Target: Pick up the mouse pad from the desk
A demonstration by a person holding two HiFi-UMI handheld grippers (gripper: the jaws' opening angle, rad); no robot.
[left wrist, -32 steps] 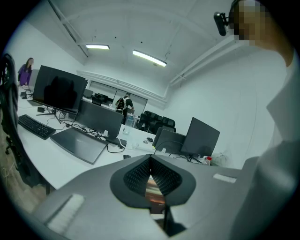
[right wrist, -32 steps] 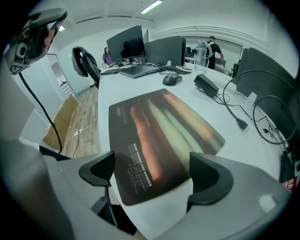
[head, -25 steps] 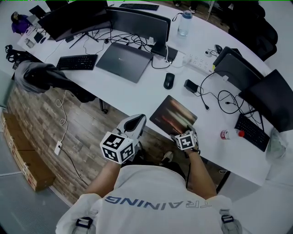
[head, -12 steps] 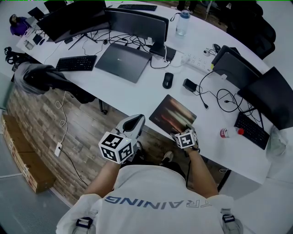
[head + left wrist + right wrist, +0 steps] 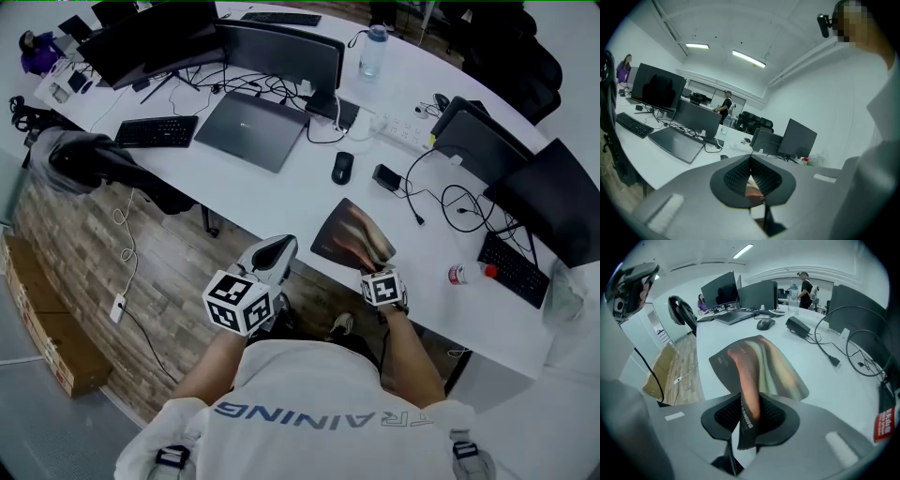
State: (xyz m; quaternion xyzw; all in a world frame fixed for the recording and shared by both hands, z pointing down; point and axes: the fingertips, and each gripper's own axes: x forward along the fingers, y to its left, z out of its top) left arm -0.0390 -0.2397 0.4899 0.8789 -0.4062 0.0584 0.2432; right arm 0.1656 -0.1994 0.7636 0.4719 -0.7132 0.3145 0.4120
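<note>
right gripper (image 5: 750, 414) jaws just been closing, now clamped on near edge of mouse pad (image 5: 761, 364) | left gripper (image 5: 751, 174) jaws together, empty | pad beyond the jaws lies on worktop (image 5: 825, 394) | step: grasp made, I judge | next: lift until far edge is free

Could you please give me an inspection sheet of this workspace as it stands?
Surface: white desk, crowded at the back.
Job's things: mouse pad, near edge lifted and bent, far part seemingly on the desk.
Clutter: mouse, laptop, keyboard, water bottle, monitor.
Grippers: right gripper shut on the pad's near edge, its jaws have just been closing; left gripper shut, empty, short of the desk edge.
Cables: black cables, power strip.
Surroundings: wood floor, cardboard box.
</note>
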